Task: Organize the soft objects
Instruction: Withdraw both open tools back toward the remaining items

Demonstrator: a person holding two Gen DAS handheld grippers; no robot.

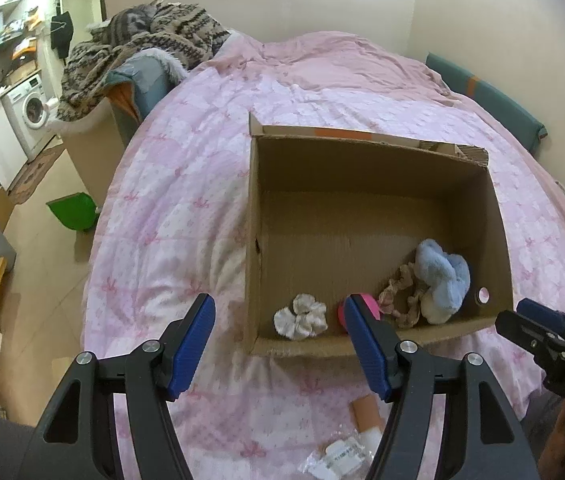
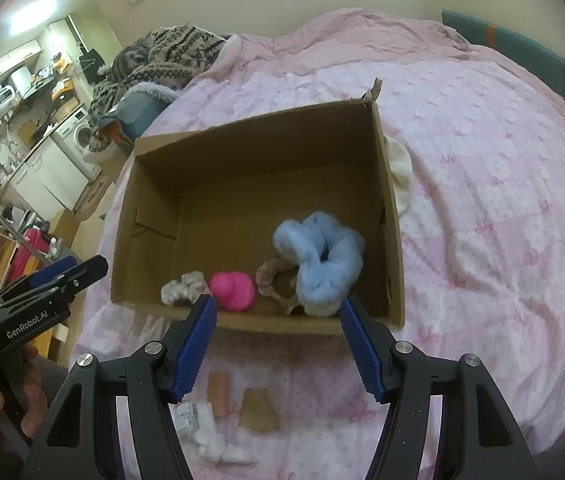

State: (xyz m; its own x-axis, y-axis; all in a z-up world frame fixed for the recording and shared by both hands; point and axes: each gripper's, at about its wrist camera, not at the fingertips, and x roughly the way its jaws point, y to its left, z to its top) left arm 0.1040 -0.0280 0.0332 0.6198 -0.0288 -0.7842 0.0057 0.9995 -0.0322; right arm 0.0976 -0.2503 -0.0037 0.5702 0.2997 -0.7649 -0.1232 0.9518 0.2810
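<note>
— Left gripper (image 1: 278, 312): hanging over the near left corner of the cardboard box (image 1: 498, 236), blue pads (image 1: 194, 344) standing wide apart, gripping nothing. Confirming?

— Confirming. Right gripper (image 2: 278, 312): hovering over the near wall of the same box, jaws likewise spread wide, carrying nothing. Also showing in the left wrist view at the right edge (image 1: 522, 314), beside the box's near right corner.

— Reporting on contents?

— Lying along the near wall, left to right: white satin scrunchie (image 2: 184, 286), pink rounded object (image 2: 232, 290), beige scrunchie (image 2: 272, 280), fluffy light-blue scrunchie (image 2: 322, 260). Blue one leaning against the beige one and sitting closest to the right wall. Small round white-capped item (image 1: 483, 295) sitting in the near right corner, too small for identifying.

— Anything lying outside the box?

— White fabric piece (image 2: 402, 176) resting on the pink bedspread (image 2: 502, 200), touching the box's right wall from outside. Nearer than the box: brown card piece (image 2: 258, 410), tan tube-shaped item (image 2: 218, 398), white crumpled packaging (image 2: 210, 436), all lying on the bedspread beneath the right gripper.

— Surroundings?

— Patterned knit blanket (image 1: 142, 40) piling up at the far left of the bed. Washing machine (image 1: 32, 110) standing beyond it. Green dustpan-like object (image 1: 72, 212) lying on the floor beside the bed.
</note>
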